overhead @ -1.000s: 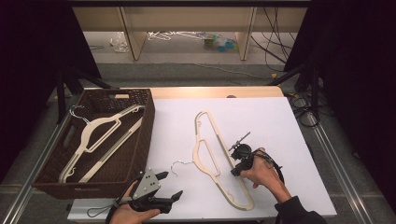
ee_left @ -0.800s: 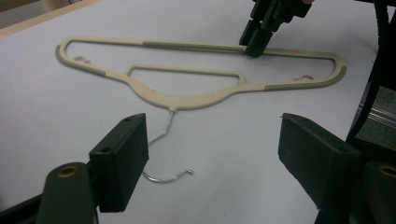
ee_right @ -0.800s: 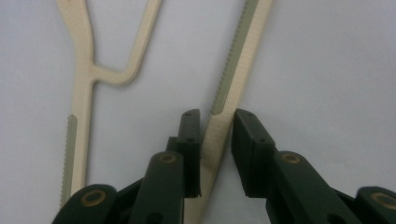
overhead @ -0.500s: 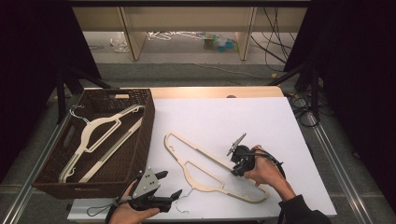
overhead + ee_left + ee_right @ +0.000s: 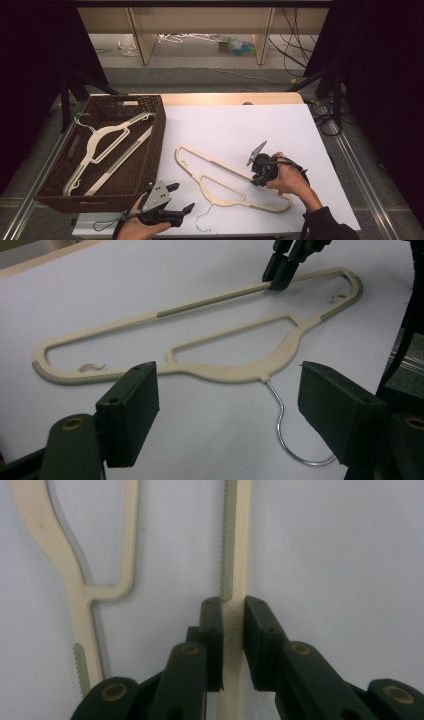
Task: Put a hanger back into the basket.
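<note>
A cream plastic hanger point(image 5: 215, 162) with a metal hook point(image 5: 205, 222) lies flat on the white table top, its hook toward the front edge. My right gripper point(image 5: 257, 177) is shut on the hanger's straight bottom bar point(image 5: 235, 555), one pad on each side, just below the ribbed strip. In the left gripper view the hanger point(image 5: 235, 372) lies across in front of me, with the right gripper point(image 5: 280, 277) at its far bar. My left gripper point(image 5: 181, 196) rests near the front edge, open with nothing between its pads point(image 5: 132, 405), close to the hook point(image 5: 280, 435).
A dark wicker basket point(image 5: 150, 150) stands at the table's left and holds two more cream hangers point(image 5: 105, 137). White table surface stretches behind and right of the hanger. Cables hang off the table's right side.
The hanger's far end has swung to the left, so it now lies slantwise across the table instead of lengthwise. The right hand has turned with it. The left gripper has stayed put.
</note>
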### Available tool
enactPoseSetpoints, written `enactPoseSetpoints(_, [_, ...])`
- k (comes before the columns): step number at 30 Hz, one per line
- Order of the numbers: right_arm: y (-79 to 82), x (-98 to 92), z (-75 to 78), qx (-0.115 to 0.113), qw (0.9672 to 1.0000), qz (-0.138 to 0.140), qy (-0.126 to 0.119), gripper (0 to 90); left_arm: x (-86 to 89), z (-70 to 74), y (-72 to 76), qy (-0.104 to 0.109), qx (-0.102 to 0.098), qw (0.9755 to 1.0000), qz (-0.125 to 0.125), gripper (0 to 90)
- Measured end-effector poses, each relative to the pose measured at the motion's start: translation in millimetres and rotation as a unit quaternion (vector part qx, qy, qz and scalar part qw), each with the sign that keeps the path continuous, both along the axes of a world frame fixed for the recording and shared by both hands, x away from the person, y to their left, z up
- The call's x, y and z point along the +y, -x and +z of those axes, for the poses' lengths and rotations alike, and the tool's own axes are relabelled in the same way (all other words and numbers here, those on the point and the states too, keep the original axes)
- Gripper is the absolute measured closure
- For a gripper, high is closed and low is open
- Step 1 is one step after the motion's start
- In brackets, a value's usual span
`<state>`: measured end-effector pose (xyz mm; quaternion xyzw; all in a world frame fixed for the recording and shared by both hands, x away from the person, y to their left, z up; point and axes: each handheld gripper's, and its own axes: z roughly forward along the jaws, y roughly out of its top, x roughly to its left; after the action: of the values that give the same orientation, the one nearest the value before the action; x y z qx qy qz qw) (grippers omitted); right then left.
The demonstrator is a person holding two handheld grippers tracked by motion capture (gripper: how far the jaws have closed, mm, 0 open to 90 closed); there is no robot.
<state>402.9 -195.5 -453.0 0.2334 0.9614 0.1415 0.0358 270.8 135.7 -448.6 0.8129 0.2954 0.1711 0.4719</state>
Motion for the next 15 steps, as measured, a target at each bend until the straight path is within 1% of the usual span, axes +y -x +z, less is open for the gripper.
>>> enactPoseSetpoints(2, [-2.2,-2.2,-0.9,-0.003,1.0000,-0.003,0.005,79.3,0.0,0.2,0.0,0.000,-0.001,1.0000,-0.001,24.4])
enactPoseSetpoints(4, [-3.5,-4.5,-1.0,-0.002,1.0000,-0.005,0.000,79.3,0.0,-0.2,0.1,0.000,0.000,1.0000,-0.001,24.4])
enactPoseSetpoints(5, [-3.7,-5.1,-1.0,0.000,1.0000,-0.001,-0.003,79.3,-0.2,-0.4,0.0,0.000,0.000,1.0000,-0.001,24.4])
enactPoseSetpoints(7, [-3.5,-5.1,-1.2,-0.001,1.0000,-0.002,-0.003,79.2,-0.5,-0.7,-0.1,0.000,0.001,1.0000,-0.001,24.4])
enactPoseSetpoints(9, [-3.8,-4.8,-1.6,-0.003,1.0000,0.001,-0.002,79.2,0.0,-0.4,-0.2,-0.003,-0.002,1.0000,-0.005,24.4])
enactPoseSetpoints(10, [-3.5,-4.8,-1.0,-0.002,1.0000,0.000,-0.005,79.3,-0.2,-0.3,0.1,-0.001,0.000,1.0000,-0.001,24.4])
enactPoseSetpoints(13, [-2.7,-5.5,1.3,-0.001,1.0000,0.000,-0.008,79.2,-0.2,-0.6,0.0,-0.002,-0.001,1.0000,0.000,24.4])
enactPoseSetpoints(15, [-2.6,-5.7,2.8,-0.005,0.9999,0.001,-0.010,79.2,-0.1,-1.2,-0.2,-0.006,0.001,1.0000,-0.003,24.4])
